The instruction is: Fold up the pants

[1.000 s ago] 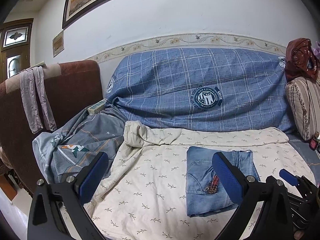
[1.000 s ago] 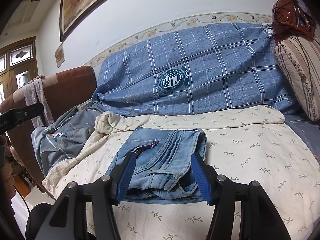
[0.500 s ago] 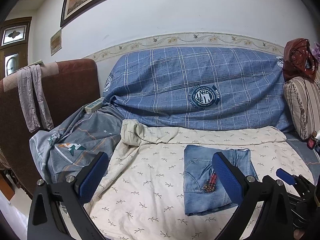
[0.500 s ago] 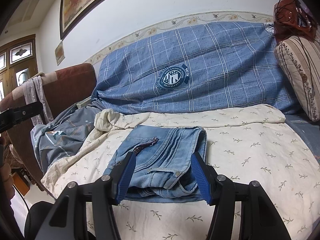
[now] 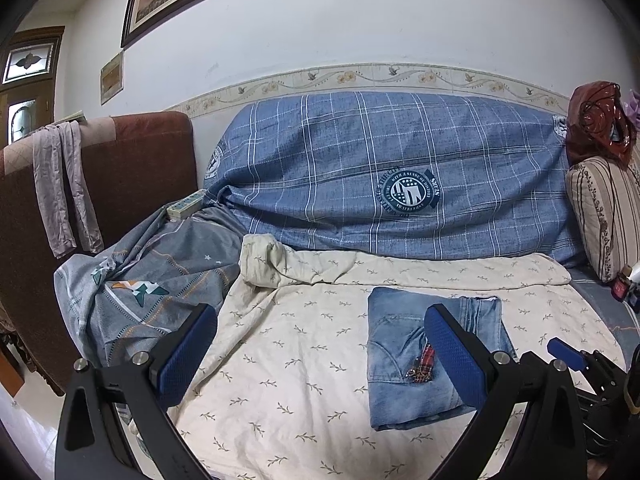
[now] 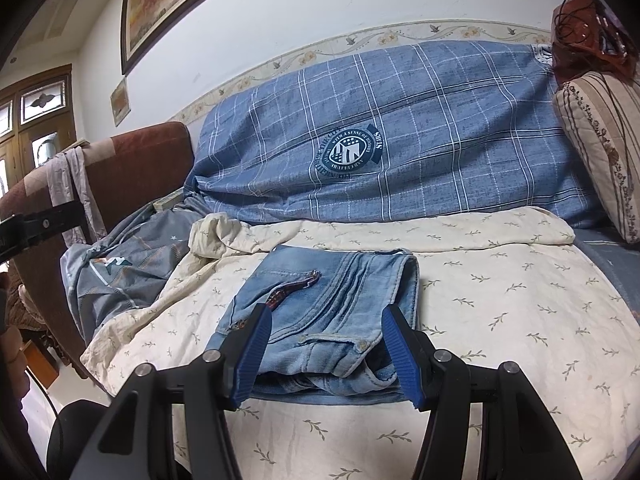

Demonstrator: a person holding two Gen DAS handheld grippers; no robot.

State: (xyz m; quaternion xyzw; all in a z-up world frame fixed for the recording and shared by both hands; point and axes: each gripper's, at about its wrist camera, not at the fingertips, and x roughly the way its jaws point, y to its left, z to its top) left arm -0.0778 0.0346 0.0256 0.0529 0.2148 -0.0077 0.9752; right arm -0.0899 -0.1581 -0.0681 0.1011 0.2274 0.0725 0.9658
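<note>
Light blue jeans (image 5: 404, 354) lie folded into a small rectangle on the cream leaf-print sheet (image 5: 288, 364), with a red plaid tag on the top layer. My left gripper (image 5: 320, 354) is open and empty, held above the sheet to the left of the jeans. In the right wrist view the jeans (image 6: 324, 308) lie straight ahead. My right gripper (image 6: 326, 354) is open and empty, its blue pads on either side of the near edge of the jeans, not touching them.
The sheet covers a sofa seat; a blue checked cover (image 5: 380, 176) drapes the backrest. A grey patterned cloth (image 5: 136, 292) lies at the left by a brown armchair (image 5: 132, 176). A striped cushion (image 5: 604, 216) stands at the right. A power strip (image 5: 185, 205) sits at the back left.
The left view has drifted slightly, so the jeans sit a little further left and lower. The right gripper has backed off slightly. Both stay open.
</note>
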